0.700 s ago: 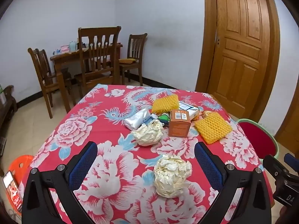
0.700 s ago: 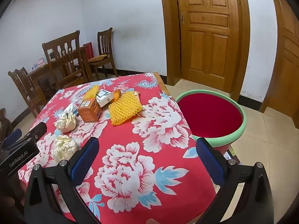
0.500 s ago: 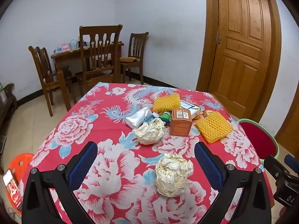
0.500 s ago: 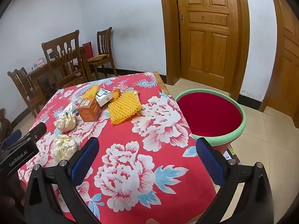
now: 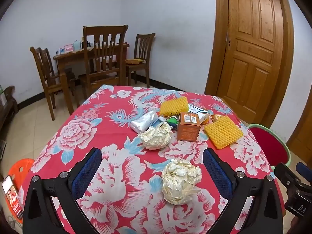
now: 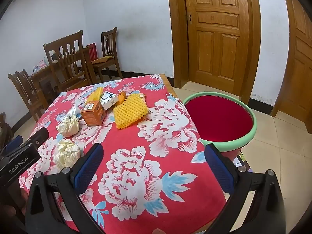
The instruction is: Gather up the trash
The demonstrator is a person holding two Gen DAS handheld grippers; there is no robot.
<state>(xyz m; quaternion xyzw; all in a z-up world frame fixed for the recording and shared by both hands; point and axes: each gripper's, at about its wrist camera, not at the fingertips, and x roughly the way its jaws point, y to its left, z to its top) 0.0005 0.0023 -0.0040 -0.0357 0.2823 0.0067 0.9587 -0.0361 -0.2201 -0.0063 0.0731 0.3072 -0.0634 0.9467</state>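
A white-walled room with a panelled wooden door (image 5: 251,58) and dark wooden chairs (image 5: 103,58) is filling the background, and a tabletop (image 5: 93,136) draped in a red cloth with large pink-and-white peonies is taking up the lower half of both views. In the left wrist view, a crumpled ball of cream paper (image 5: 180,181) is sitting in the lower centre, lying between the blue-padded fingers of the left hand-held gripper (image 5: 152,172), whose jaws are standing wide apart and touching nothing. The ball is looking rough and tightly creased, with sharp folds all over. A second, flatter cream paper wad (image 5: 156,136) is resting above it, at mid-frame, just beside a shiny silver foil wrapper (image 5: 143,120) and a matte orange cardboard box (image 5: 188,126). Two yellow foam fruit nets (image 5: 223,131), soft and dimpled like honeycomb, are lying at the centre right, with a white carton (image 5: 197,110) between them.

In the right wrist view, the right hand-held gripper (image 6: 154,167) is hovering over bare cloth in the lower centre, its jaws also spread apart and holding nothing. A round bin (image 6: 251,132) with a thick green rim and a deep red inside is standing at the right of the frame, just beside the tabletop's edge. The two paper balls (image 6: 67,154) are showing at the left, well apart from this gripper.
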